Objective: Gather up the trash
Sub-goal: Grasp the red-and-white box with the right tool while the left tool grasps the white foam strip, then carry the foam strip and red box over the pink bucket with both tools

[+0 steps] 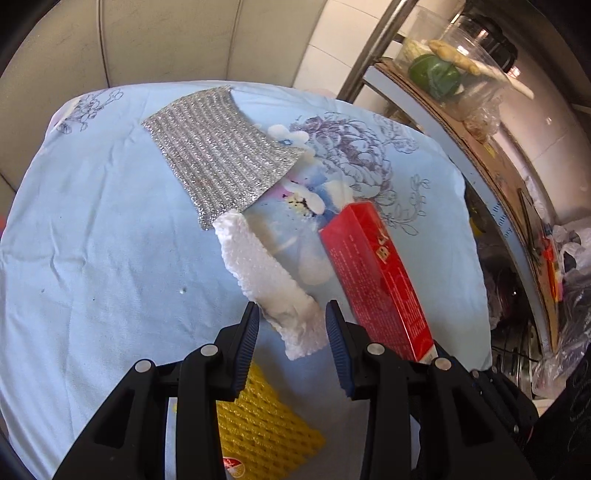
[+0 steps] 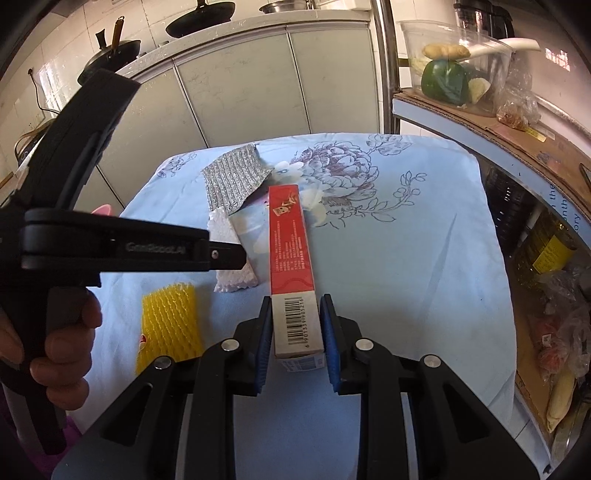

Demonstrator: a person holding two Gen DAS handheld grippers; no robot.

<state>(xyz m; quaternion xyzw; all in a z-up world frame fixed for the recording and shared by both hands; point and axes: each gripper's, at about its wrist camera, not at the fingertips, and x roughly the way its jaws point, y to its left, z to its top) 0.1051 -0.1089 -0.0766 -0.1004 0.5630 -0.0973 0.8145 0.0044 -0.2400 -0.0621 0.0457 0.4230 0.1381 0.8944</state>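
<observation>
Picking phase under way on blue floral cloth (image 2: 406, 258). Yellow foam net (image 2: 170, 325) untouched at left. Left gripper (image 1: 291, 325) half open, straddling white foam strip (image 1: 266, 273), not clamped: close next. Right gripper (image 2: 295, 325) clamped on red box (image 2: 291, 236) near end: lift next.

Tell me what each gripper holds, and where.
Right gripper clamps the red box at its barcode end. Left gripper straddles the white foam, not gripping.

Home kitchen: woks (image 2: 201, 16) on counter, vegetables (image 2: 443, 79) shelved
</observation>
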